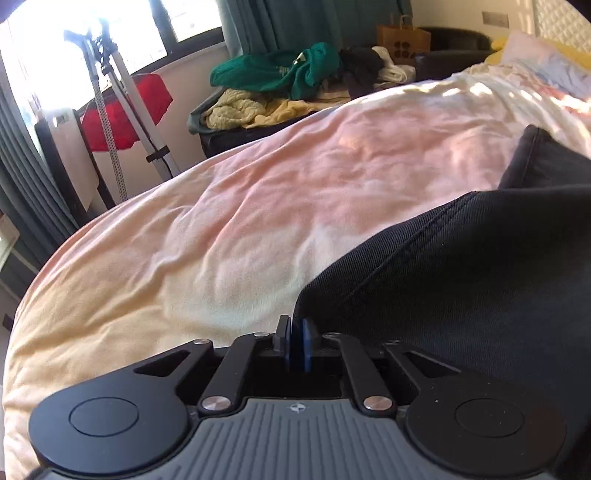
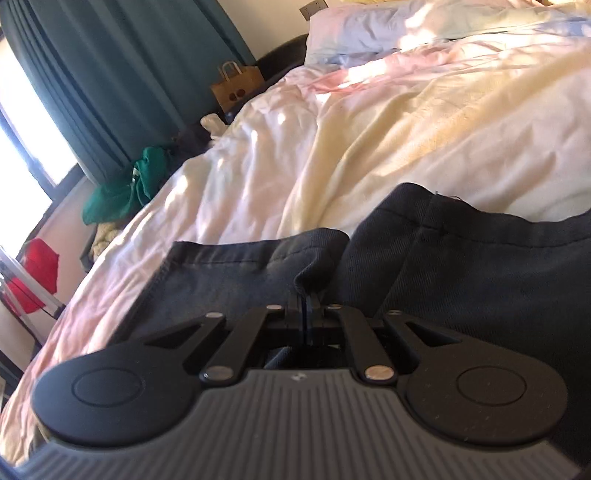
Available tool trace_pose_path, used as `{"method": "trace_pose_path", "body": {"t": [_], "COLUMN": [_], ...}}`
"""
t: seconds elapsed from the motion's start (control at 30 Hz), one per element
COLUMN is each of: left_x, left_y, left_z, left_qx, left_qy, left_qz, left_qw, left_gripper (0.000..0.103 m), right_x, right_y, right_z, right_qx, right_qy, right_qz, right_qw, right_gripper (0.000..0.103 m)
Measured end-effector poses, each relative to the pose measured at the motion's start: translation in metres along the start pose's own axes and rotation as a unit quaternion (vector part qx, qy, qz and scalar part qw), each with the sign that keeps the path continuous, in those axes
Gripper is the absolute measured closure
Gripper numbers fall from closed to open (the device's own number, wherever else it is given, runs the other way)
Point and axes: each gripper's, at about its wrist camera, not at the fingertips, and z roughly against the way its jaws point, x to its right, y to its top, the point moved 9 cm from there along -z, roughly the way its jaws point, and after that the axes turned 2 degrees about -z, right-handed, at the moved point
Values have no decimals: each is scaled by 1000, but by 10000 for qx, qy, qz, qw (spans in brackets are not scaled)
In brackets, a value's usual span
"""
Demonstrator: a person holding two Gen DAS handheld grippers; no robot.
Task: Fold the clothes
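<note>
Most of both views is taken up by a bed (image 1: 258, 206) covered with a rumpled duvet in pale pink, cream and white, with patches of sunlight across its far part. A light blue pillow (image 2: 354, 33) lies at the upper right of the right wrist view. Teal curtains (image 2: 122, 85) hang at the upper left, beside a bright window (image 1: 48, 40).

Beyond the bed's far edge, in the upper middle of the left wrist view, a green garment (image 1: 280, 72) sits on a heap of yellow and cream laundry (image 1: 240, 110). A brown paper bag (image 1: 402, 38) stands behind it, by the wall. At the left, a red cloth (image 1: 125, 110) hangs on a stand with metal legs (image 1: 129, 107).

The dark navy garment (image 2: 461, 280) lies on the duvet in the lower right of both views, its stitched hems visible. The right gripper (image 2: 304, 304) is clenched on a raised pinch of this fabric at lower centre. The left gripper (image 1: 294, 334) is at the garment's left edge with its blue pads nearly together; a narrow gap shows between them, and I cannot tell whether cloth is caught there.
</note>
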Motion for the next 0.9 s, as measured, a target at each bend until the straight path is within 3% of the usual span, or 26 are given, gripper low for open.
{"method": "trace_pose_path", "body": {"t": [0.07, 0.13, 0.3, 0.4, 0.53, 0.7, 0.77, 0.83, 0.9], "left_x": [-3, -8, -19, -24, -27, -28, -28, -29, -31], "left_y": [-8, -20, -78, -126, -185, -259, -289, -304, -312], "left_z": [23, 58, 166, 221, 279, 352, 381, 391, 392], "left_qx": [23, 88, 249, 123, -93, -361, -467, -503, -509], "left_qy": [-46, -25, -44, 101, 403, 776, 923, 864, 718], "left_qz": [241, 549, 1682, 2404, 3205, 4168, 4539, 4821, 5064], "left_qw": [9997, 9985, 9854, 9705, 9463, 9050, 8851, 8704, 8578], "left_gripper": [71, 47, 22, 20, 17, 17, 14, 5, 5], "right_x": [-2, -3, -2, -2, -2, 7, 14, 22, 27], "right_y": [-1, -4, -6, -5, -4, 7, 9, 9, 7], "right_z": [1, 2, 15, 31, 55, 90, 103, 115, 126], "right_qx": [-1, -53, -316, -388, -472, -473, -412, -299, -231], "right_qy": [33, 27, 184, 179, 201, 260, 156, 17, -57], "right_qz": [59, 120, 184, 320, 435, 503, 606, 701, 787], "right_qw": [10000, 9999, 9992, 9986, 9977, 9973, 9972, 9971, 9966], "right_gripper": [98, 96, 94, 94, 94, 91, 76, 42, 38]}}
